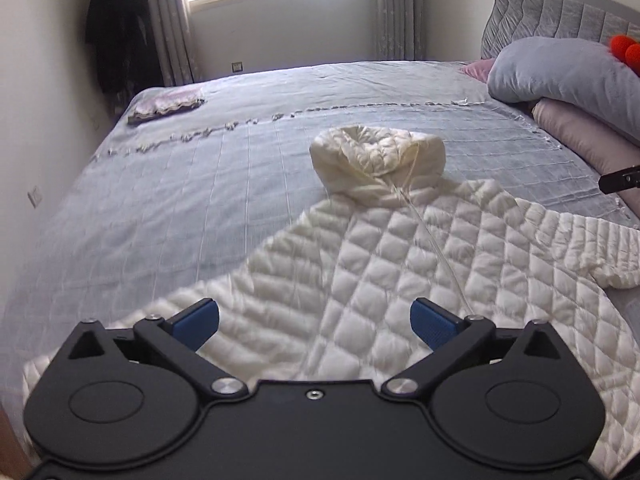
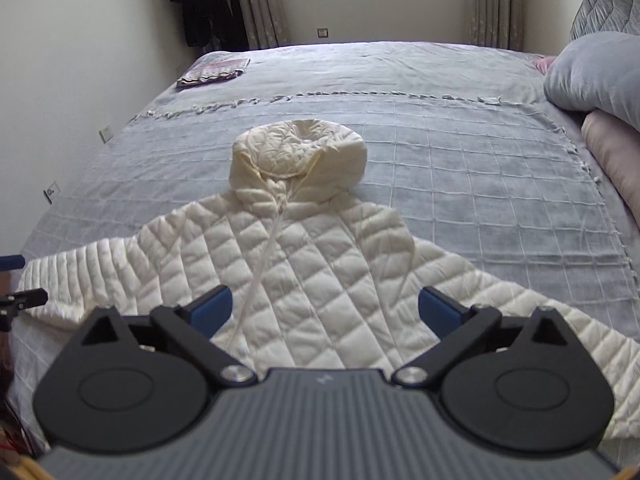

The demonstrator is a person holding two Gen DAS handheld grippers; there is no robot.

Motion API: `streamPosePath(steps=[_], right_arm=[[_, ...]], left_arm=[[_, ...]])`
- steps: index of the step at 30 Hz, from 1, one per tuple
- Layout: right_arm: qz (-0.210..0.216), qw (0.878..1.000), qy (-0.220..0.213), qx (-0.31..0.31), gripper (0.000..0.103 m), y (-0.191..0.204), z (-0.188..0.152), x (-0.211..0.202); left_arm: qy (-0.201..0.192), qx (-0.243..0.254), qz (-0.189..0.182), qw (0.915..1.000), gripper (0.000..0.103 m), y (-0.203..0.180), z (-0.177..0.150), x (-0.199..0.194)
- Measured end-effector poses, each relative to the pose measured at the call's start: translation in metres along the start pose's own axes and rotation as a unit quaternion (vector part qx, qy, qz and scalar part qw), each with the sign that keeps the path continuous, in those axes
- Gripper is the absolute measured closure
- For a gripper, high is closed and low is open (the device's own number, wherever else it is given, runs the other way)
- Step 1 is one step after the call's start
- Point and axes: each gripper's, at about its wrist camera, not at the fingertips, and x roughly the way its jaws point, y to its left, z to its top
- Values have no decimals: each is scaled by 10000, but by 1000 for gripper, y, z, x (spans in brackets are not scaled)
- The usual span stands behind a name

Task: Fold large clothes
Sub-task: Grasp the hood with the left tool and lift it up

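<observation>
The white quilted jacket (image 2: 320,264) lies spread front-up on the bed (image 2: 460,160), hood away, sleeves out, ready for folding. The left hand-held gripper (image 1: 315,322) and right hand-held gripper (image 2: 325,312) hover above it, jaws wide apart, empty.

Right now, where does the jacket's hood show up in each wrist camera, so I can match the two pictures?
Left wrist: the hood lies just right of centre, above the open left gripper.
Right wrist: the hood lies just left of centre, above the open right gripper.
Shared landmark: the folded purple cloth at the bed's far left corner.
</observation>
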Motion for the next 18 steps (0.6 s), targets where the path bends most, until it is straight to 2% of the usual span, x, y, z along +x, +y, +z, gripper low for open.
streamPosePath(steps=[4, 8, 10, 13, 18], right_arm=[[-105, 9998, 147, 108, 2, -10, 35, 45], [-92, 9993, 259, 259, 2, -20, 65, 101], [-79, 9993, 216, 298, 2, -24, 76, 128], [-37, 9994, 143, 319, 2, -29, 90, 165], [104, 9997, -59, 232, 2, -35, 98, 217]], left_arm=[[36, 183, 107, 9998, 0, -7, 44, 46], [28, 175, -156, 9997, 0, -10, 88, 109], [89, -58, -309, 9995, 0, -4, 107, 146], [97, -605, -207, 9979, 0, 8, 129, 200], [-85, -1261, -366, 9913, 3, 19, 152, 275]])
